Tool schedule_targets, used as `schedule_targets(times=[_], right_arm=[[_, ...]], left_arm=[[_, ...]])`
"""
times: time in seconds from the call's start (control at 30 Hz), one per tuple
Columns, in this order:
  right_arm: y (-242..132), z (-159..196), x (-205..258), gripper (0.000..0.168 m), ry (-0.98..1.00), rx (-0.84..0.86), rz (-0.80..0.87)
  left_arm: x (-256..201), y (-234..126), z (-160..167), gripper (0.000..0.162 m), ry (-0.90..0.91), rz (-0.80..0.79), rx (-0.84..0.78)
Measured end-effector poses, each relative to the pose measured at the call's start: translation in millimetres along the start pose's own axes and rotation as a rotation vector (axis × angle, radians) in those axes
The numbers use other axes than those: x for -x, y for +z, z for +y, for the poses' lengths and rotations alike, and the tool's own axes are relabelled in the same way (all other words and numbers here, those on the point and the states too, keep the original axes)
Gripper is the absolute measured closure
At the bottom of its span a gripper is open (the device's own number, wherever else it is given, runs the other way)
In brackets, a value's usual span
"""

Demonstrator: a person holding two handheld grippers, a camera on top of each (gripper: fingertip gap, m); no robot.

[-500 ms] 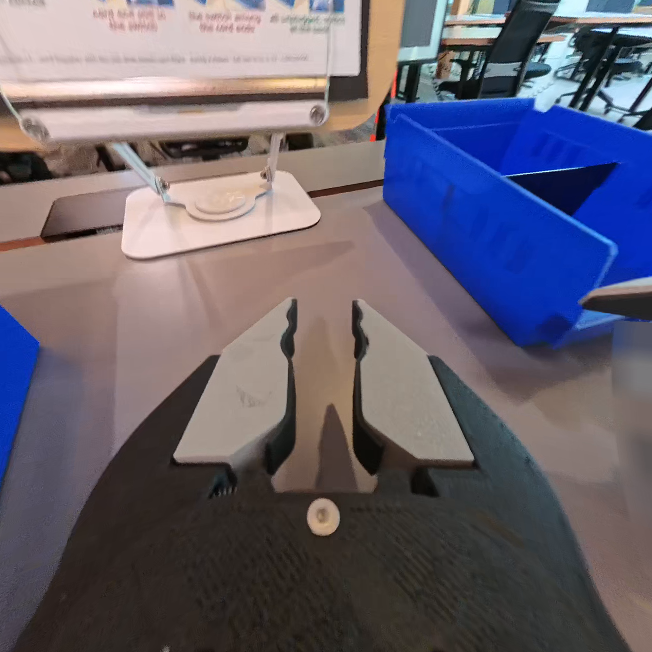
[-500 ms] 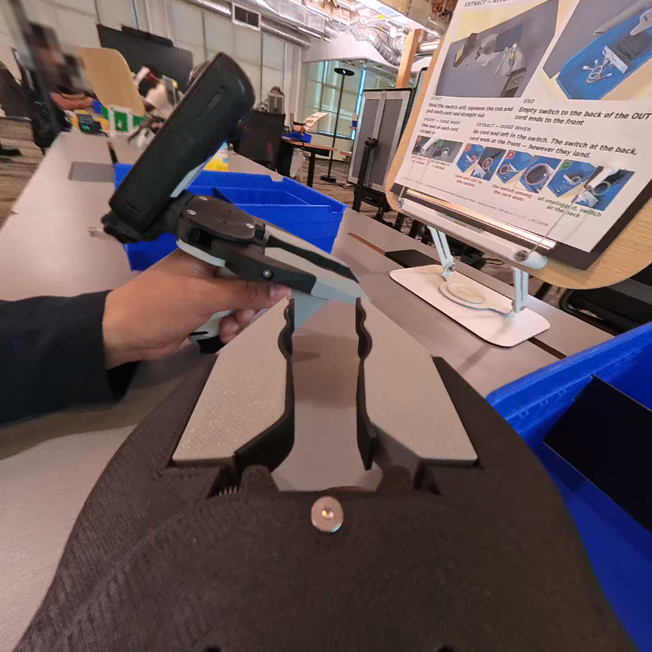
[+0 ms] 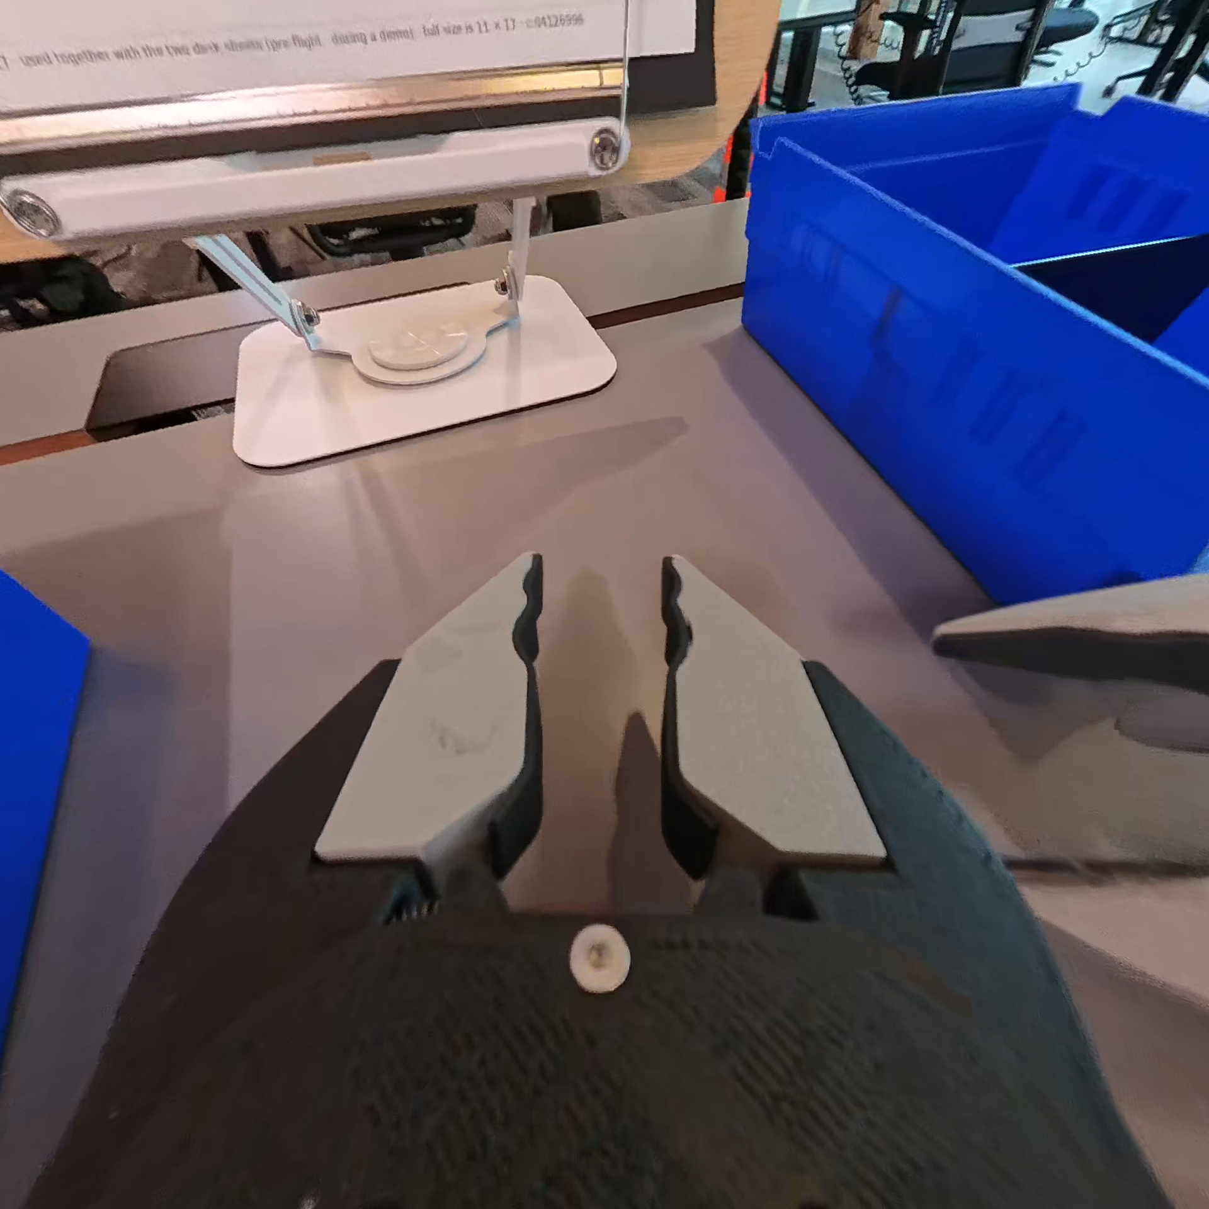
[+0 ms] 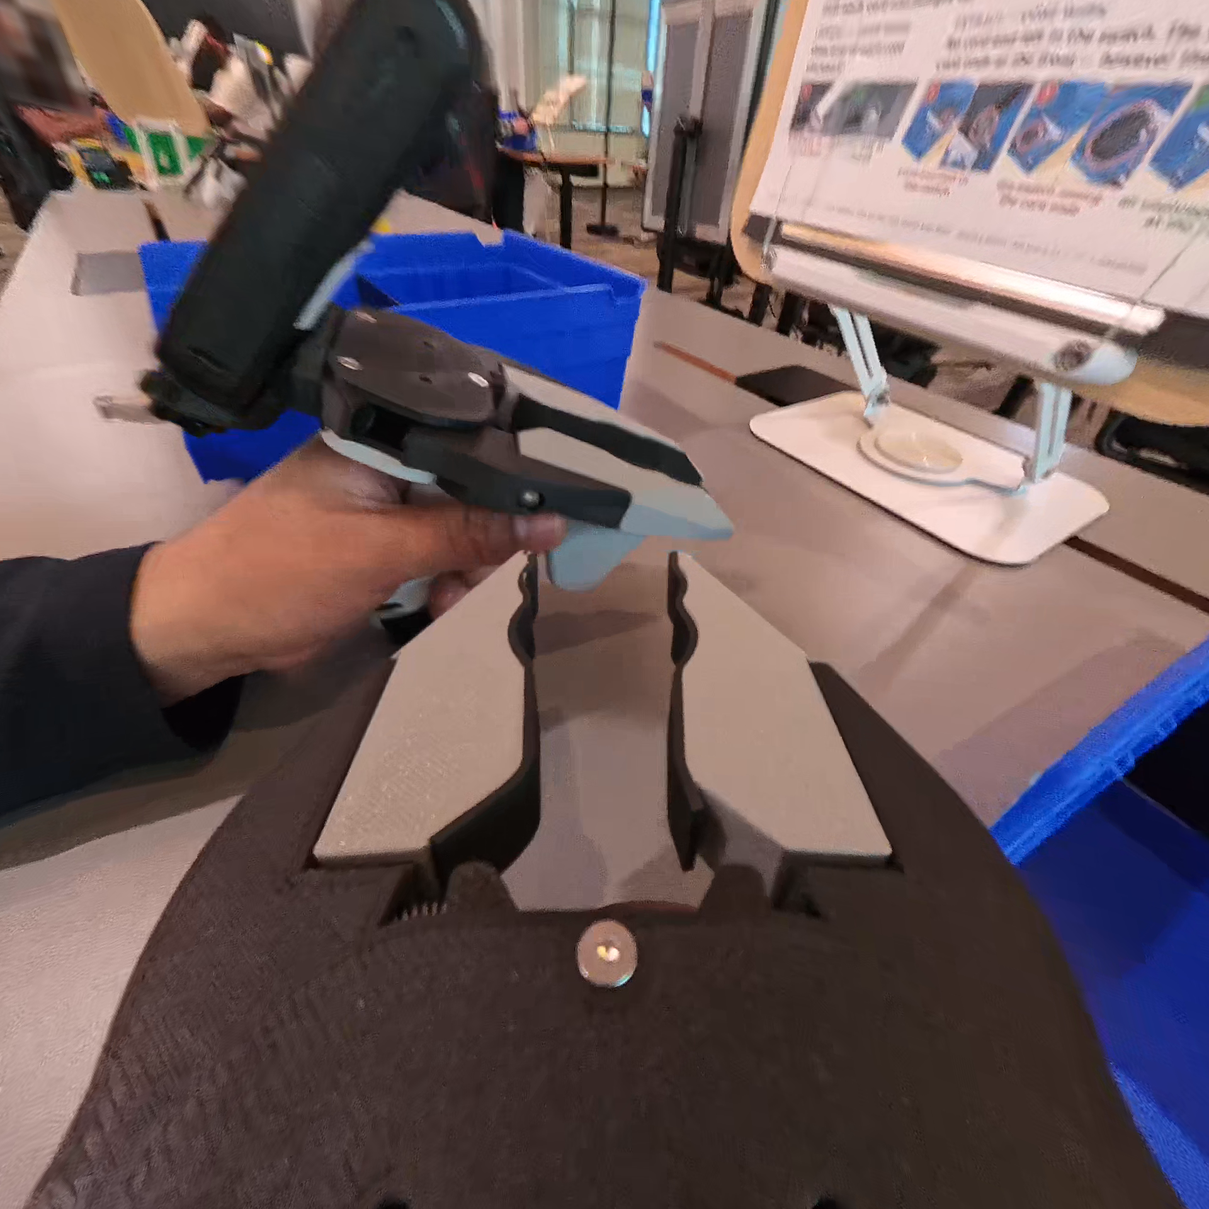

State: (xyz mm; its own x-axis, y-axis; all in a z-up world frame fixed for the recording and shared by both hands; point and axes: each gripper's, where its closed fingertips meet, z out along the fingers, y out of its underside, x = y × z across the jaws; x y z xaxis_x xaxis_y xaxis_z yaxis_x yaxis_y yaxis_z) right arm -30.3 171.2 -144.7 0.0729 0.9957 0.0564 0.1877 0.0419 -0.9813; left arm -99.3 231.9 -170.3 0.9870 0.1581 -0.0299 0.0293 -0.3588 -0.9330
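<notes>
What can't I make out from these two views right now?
- Right bin floor: left wrist view, hidden by its near wall and cut by the right edge.
- Left bin contents: right wrist view, hidden by the left gripper and the hand.
- Sheet on the stand: blurred, cut by the top edge.
- Right gripper: left wrist view, only a blurred tip.

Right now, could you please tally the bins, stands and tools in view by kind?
Bins: 2, right bin and left bin
Stand: 1, stand
Tools: 2, left tool and right tool, both open
Total: 5
</notes>
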Motion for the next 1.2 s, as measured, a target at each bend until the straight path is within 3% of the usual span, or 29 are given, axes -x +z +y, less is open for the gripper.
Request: schedule_targets(times=[0.23,0.47,0.67,0.83,0.97,1.0,1.13,1.2], right_arm=[[4.4,24.1,-27.9,0.111,0.083,0.147,0.123],[17.5,55.1,-41.1,0.075,0.036,0.37,0.249],[21.5,72.7,-50.4,0.069,0.022,0.495,0.327],[25.2,83.6,-47.5,0.089,0.091,0.559,0.291],[26.4,87.3,-45.0,0.087,0.171,0.571,0.244],[27.2,87.4,-41.5,0.08,0.164,0.574,0.218],[30.4,94.3,-26.4,0.027,0.117,0.628,0.121],[31.5,96.7,-18.8,0.012,0.098,0.647,0.085]], left_arm=[[2.7,1.2,1.2,0.126,-0.045,0.006,-0.003],[3.7,1.3,-0.9,0.122,0.0,-0.034,-0.013],[1.9,1.2,-3.9,0.12,-0.022,-0.005,-0.034],[-2.1,1.4,-3.7,0.119,0.007,0.003,-0.032],[-1.4,1.6,-2.9,0.119,-0.009,0.013,-0.029],[-0.8,1.4,-3.0,0.119,-0.015,0.015,-0.03],[0.4,1.2,-2.6,0.119,-0.026,0.019,-0.029],[0.4,1.3,-2.4,0.119,-0.031,0.024,-0.028]])
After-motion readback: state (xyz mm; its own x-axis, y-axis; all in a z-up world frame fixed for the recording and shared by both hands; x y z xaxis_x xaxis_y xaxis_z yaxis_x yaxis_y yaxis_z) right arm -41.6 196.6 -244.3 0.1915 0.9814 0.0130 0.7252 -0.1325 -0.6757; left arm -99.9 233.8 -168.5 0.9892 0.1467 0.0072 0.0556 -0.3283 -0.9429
